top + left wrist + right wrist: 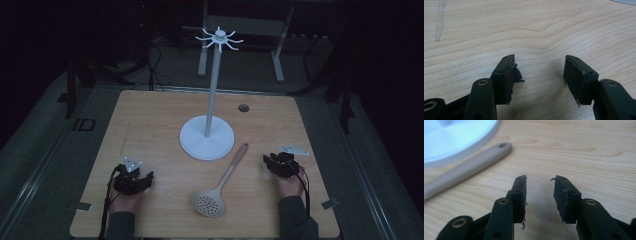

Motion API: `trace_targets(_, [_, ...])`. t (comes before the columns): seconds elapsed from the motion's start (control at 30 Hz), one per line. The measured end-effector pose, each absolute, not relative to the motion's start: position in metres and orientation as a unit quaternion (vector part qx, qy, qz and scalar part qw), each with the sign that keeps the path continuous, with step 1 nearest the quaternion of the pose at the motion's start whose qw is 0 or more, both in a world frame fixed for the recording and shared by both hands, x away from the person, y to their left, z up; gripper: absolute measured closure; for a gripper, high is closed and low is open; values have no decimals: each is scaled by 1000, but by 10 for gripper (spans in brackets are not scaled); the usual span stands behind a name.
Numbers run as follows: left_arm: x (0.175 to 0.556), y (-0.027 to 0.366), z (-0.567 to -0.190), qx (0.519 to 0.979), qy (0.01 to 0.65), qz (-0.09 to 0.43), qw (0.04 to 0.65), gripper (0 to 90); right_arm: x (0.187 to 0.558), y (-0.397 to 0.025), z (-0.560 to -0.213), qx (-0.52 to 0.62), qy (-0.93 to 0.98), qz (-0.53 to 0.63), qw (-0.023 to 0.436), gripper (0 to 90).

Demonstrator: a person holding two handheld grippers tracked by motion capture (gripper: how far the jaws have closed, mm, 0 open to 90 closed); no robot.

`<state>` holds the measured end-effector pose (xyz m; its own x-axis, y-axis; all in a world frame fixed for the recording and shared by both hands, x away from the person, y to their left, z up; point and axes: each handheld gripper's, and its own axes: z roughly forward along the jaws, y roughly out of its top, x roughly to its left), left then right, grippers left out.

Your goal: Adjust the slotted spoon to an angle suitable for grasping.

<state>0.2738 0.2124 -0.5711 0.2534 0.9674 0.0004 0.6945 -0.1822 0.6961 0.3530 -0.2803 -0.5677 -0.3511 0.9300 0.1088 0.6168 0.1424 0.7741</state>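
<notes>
Plastic seems to be the material of the beige slotted spoon with round perforated head (220, 185), which is lying flat on the wooden table (150, 125) between both grippers, its handle tip just beside the white round-based hook stand (207, 137). It is probably handling light, stiff and a bit slippery, so the thin handle (466, 167) is the best hold. The left gripper (539, 75) and the right gripper (540, 192) are both resting spread and empty.

spoon handle (461, 170) cut off left — stand base (454, 140) cropped
</notes>
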Motion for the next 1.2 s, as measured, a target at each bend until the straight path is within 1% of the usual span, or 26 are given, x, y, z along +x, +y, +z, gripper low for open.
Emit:
trace_targets(0.03, [274, 212, -571, 735, 565, 230, 297, 433, 350, -280, -565, 526, 729, 387, 205, 665])
trace_targets(0.1, [274, 211, -571, 736, 564, 230, 295, 433, 348, -278, -563, 518, 732, 392, 207, 681])
trace_targets(0.13, [274, 211, -571, 736, 564, 230, 295, 433, 345, -275, -559, 502, 740, 396, 209, 707])
trace_targets(0.27, [274, 210, -571, 739, 560, 230, 295, 434, 338, -263, -550, 462, 760, 389, 240, 778])
trace_targets(0.5, [274, 209, -571, 738, 561, 230, 296, 434, 347, -246, -537, 451, 761, 403, 236, 896])
trace_targets(0.8, [274, 209, -570, 738, 561, 229, 297, 434, 366, -222, -532, 433, 780, 395, 220, 899])
trace_targets(1.2, [275, 209, -570, 739, 561, 229, 295, 434, 394, -196, -548, 438, 798, 364, 198, 898])
